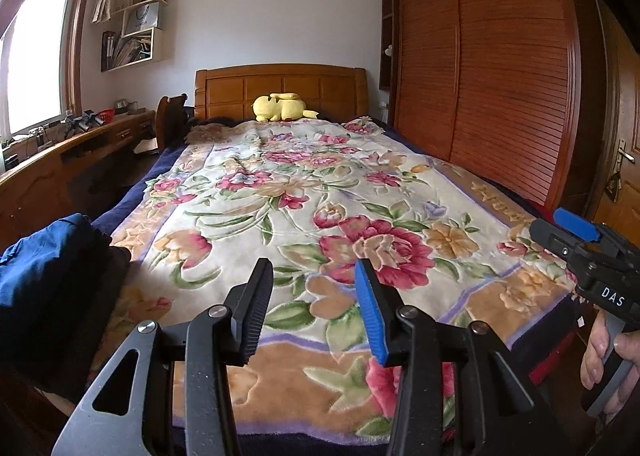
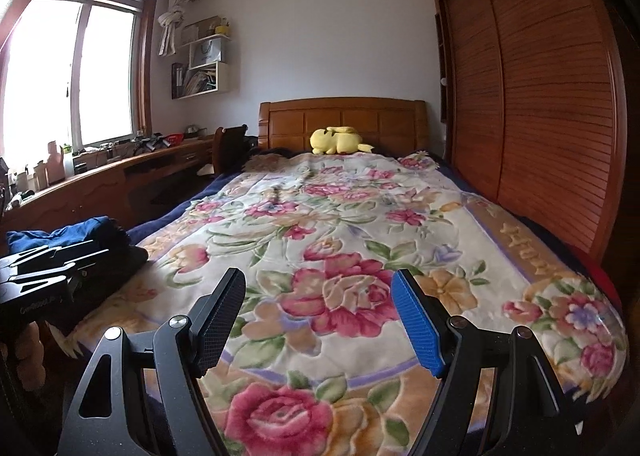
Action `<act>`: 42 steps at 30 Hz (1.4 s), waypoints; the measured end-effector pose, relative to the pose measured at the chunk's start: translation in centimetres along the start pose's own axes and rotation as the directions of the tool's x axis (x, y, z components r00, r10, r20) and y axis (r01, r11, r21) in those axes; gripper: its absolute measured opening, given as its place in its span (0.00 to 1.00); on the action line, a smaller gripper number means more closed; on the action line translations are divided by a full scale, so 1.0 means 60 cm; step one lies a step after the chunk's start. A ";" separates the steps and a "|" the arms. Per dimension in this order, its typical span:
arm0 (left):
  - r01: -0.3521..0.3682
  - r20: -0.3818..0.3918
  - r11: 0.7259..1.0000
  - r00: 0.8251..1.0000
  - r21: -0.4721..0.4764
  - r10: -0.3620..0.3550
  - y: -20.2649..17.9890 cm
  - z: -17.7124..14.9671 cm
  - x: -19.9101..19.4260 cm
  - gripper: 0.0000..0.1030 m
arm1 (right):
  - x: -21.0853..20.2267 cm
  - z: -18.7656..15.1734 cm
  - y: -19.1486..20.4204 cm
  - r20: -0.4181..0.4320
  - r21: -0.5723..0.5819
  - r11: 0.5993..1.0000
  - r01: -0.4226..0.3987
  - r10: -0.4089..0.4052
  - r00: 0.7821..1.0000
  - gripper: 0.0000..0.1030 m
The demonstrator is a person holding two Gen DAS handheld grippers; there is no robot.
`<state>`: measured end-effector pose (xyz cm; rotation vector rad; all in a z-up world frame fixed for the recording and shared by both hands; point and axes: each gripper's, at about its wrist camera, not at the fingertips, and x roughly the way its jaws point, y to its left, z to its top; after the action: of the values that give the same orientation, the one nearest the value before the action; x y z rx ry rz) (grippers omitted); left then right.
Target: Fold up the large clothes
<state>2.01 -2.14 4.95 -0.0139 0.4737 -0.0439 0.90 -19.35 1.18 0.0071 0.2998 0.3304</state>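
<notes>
A pile of clothes [image 1: 44,256] lies at the left front corner of the bed, a blue garment [image 2: 92,228] on top of dark ones. My left gripper [image 1: 313,264] is open over the floral blanket [image 1: 304,184], with nothing between its black finger and blue pad. It stands just right of the pile. My right gripper [image 2: 318,274] is open wider over the blanket's front middle and holds nothing. In the left wrist view the right gripper [image 1: 556,222] shows at the far right, held by a hand [image 1: 604,352]. The left gripper [image 2: 80,256] shows side-on in front of the pile.
A yellow plush toy [image 1: 280,106] lies by the wooden headboard [image 1: 280,84]. A slatted wardrobe [image 1: 500,76] runs close along the bed's right side. A long wooden desk [image 2: 120,172] with small items stands under the window on the left, with a chair [image 2: 228,144] beside it.
</notes>
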 end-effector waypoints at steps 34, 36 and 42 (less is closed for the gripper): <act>-0.020 0.014 1.000 1.000 -0.013 0.021 0.008 -0.003 -0.009 0.43 | 0.008 -0.005 -0.036 0.005 -0.006 0.999 -0.040 0.040 0.999 0.75; -0.020 0.014 1.000 1.000 -0.013 0.020 0.008 -0.003 -0.009 0.43 | 0.008 -0.005 -0.035 0.006 -0.006 0.999 -0.037 0.037 0.999 0.75; -0.019 0.015 1.000 1.000 -0.015 0.020 0.011 -0.002 -0.012 0.43 | 0.011 -0.005 -0.042 0.004 -0.009 0.999 -0.048 0.048 0.999 0.75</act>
<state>1.34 -1.45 5.14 -0.0239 0.4586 -0.0212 2.19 -21.54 0.58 0.0064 0.2938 0.3788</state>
